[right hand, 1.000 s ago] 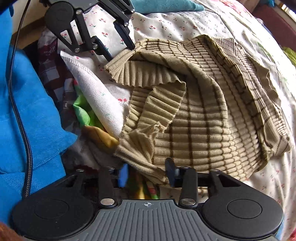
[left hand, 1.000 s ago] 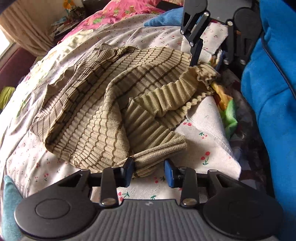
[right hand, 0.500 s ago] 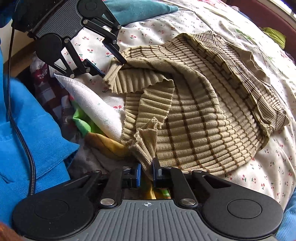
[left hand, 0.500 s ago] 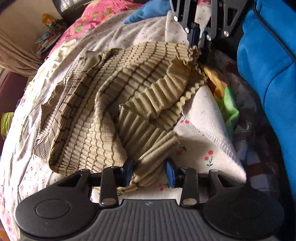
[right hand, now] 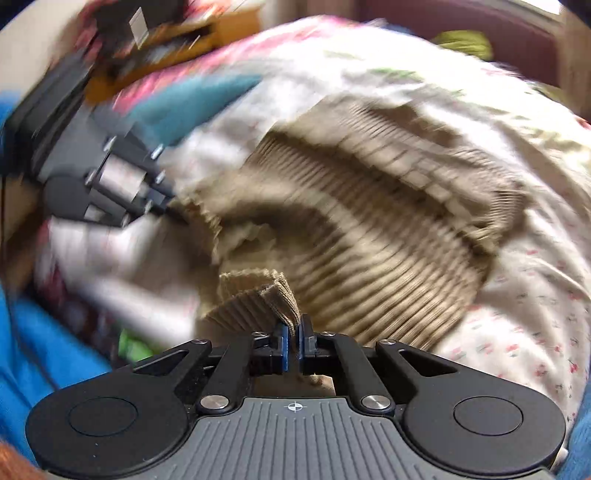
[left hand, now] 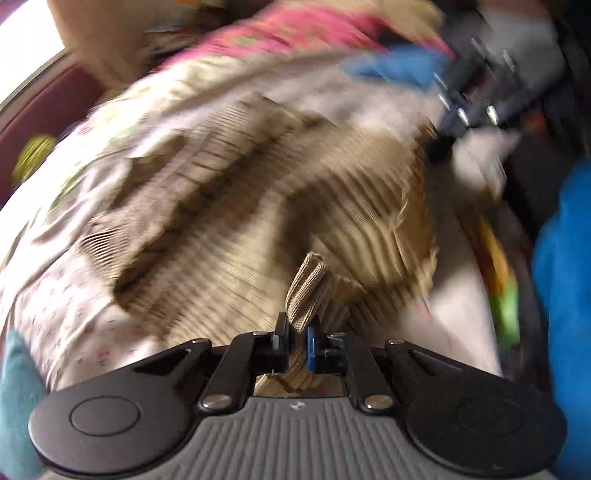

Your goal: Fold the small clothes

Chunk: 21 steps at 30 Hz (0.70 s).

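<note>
A bed sheet printed with small cherries covers the surface, with a pink floral cloth at the far side, a teal cloth beside it, and blue fabric at the right of the left wrist view. Both views are smeared by blur, so the far room and the pile of coloured cloth by the sheet's edge cannot be made out. The tan ribbed sweater lies rumpled on the sheet, its long axis unclear. The left gripper pinches a bunched sweater edge; the right gripper is pressed together on another fold.
</note>
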Each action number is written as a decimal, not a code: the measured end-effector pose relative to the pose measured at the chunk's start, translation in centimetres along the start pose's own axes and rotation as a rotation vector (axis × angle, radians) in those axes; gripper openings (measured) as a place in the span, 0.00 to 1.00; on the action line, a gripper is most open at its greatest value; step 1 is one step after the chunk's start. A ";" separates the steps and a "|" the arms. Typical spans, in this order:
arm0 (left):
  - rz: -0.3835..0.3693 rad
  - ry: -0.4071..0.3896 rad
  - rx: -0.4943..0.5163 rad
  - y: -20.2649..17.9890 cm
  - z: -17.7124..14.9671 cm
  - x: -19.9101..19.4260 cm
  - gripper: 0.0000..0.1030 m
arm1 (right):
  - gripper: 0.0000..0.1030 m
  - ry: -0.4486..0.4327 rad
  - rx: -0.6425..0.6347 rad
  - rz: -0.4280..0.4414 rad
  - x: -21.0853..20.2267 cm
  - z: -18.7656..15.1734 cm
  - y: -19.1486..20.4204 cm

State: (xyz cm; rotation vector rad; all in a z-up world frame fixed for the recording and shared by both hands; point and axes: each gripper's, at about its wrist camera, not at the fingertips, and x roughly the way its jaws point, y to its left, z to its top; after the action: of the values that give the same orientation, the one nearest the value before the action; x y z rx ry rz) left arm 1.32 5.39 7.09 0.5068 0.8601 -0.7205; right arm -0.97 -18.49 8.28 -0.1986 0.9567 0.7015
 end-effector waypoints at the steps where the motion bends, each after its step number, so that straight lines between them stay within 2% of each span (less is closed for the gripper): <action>1: 0.006 -0.038 -0.065 1.3 0.5 -0.5 0.21 | 0.03 -0.036 0.044 -0.005 -0.4 0.5 -0.9; 4: 0.054 -0.137 -0.207 5.2 1.9 -1.3 0.20 | 0.03 -0.139 0.113 -0.069 -1.4 2.4 -3.2; 7: 0.110 -0.227 -0.294 9.0 3.5 -1.5 0.20 | 0.03 -0.255 0.196 -0.152 -2.5 4.9 -6.5; 11: 0.180 -0.311 -0.452 14.8 4.4 -0.1 0.20 | 0.03 -0.369 0.353 -0.239 -2.3 7.7 -12.4; 14: 0.221 -0.327 -0.589 18.3 4.2 3.2 0.21 | 0.03 -0.384 0.457 -0.298 0.3 8.9 -16.4; 17: 0.247 -0.293 -0.706 20.5 3.3 7.8 0.21 | 0.03 -0.342 0.572 -0.323 4.8 9.4 -19.7; 18: 0.267 -0.269 -0.730 20.9 3.0 9.3 0.21 | 0.03 -0.316 0.578 -0.353 6.6 9.3 -20.5; 21: 0.267 -0.210 -0.780 21.3 2.0 12.5 0.21 | 0.03 -0.254 0.580 -0.408 10.7 8.8 -21.5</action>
State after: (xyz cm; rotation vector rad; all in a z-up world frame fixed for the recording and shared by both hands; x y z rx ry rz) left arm 23.74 13.66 0.43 -0.1529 0.7846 -0.1517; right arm 22.56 -26.06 1.74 0.2014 0.8049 0.0555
